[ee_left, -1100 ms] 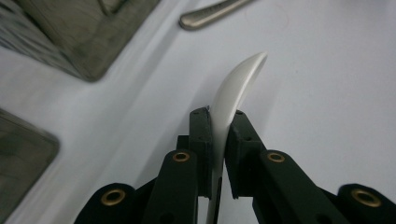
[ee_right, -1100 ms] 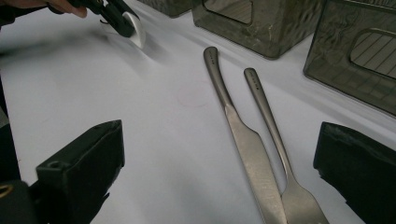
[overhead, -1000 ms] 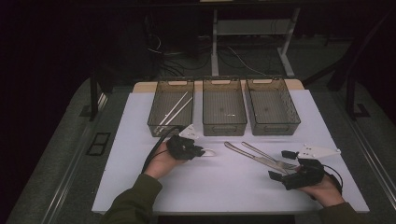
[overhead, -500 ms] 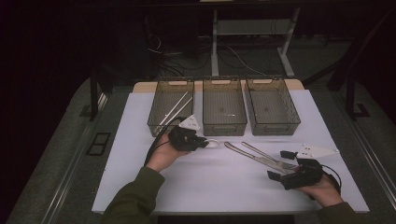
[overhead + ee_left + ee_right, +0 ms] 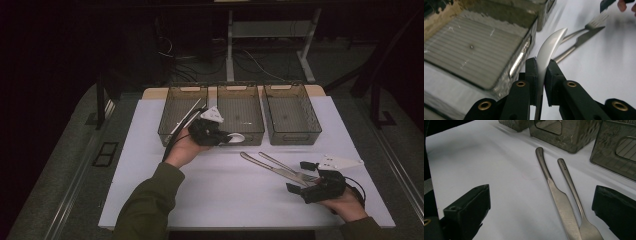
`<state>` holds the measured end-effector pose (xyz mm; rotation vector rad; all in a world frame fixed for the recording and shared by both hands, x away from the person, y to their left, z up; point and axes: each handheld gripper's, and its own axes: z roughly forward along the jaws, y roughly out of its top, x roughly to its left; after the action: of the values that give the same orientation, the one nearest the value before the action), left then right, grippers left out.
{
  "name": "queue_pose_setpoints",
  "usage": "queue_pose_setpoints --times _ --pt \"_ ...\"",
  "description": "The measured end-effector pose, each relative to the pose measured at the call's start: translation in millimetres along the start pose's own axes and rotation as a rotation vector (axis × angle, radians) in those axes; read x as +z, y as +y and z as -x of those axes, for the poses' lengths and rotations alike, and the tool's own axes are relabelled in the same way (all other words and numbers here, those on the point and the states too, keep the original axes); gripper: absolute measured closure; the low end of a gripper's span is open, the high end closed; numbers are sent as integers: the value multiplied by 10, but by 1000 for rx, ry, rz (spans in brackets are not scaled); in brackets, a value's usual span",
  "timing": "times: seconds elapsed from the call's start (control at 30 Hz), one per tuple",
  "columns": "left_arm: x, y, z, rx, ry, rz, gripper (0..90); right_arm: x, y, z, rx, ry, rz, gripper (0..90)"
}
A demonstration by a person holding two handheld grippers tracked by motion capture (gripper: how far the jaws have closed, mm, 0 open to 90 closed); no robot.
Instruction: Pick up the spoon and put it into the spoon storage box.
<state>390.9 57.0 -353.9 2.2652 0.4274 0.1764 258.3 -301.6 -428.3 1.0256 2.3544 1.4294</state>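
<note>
A: Two grippers are working at the table (image 5: 150, 165). Nearest us, the right gripper (image 5: 306, 176) is resting low on the white top with its jaws wide apart, holding nothing.

B: What is lying between those jaws?

A: A knife (image 5: 560, 205) and a fork (image 5: 574, 192) are lying side by side, almost touching, handles pointing away toward the bins.

B: And the left gripper (image 5: 224, 138)?

A: It is sitting farther back, and its jaws are squeezing tight on a spoon (image 5: 549, 48). The spoon is sticking out past the tips, bowl first, just in front of the middle bin (image 5: 240, 111).

B: Is it over the bin yet?

A: I think it is hanging near the front wall, not inside. The left bin (image 5: 175, 112) is already holding some long silver pieces. The right bin (image 5: 290, 112) is looking bare.

B: What could go wrong?

A: The spoon is being held by a thin, curved part, so it could be slipping or twisting if the hand is tipping fast. It could also be bumping the bin's front wall and pushing the bin back. And the right jaws could be grabbing both knife and fork at once, since they are lying so close.
</note>
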Motion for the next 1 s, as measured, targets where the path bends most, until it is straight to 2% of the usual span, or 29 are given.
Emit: queue_pose_setpoints --times 0.33,0.6,0.83,0.97,1.0 --pt "37 357 -123 25 26 10 811 -16 2 7 9 5 13 19" --pt "179 609 -297 38 64 8 810 -27 4 7 18 11 17 19" --pt "378 653 -462 -20 92 18 811 -41 4 6 23 14 22 19" --pt "521 634 -524 -49 116 6 810 -41 6 5 18 17 26 19" --pt "564 626 -538 -45 117 0 810 -40 6 4 19 18 28 19"
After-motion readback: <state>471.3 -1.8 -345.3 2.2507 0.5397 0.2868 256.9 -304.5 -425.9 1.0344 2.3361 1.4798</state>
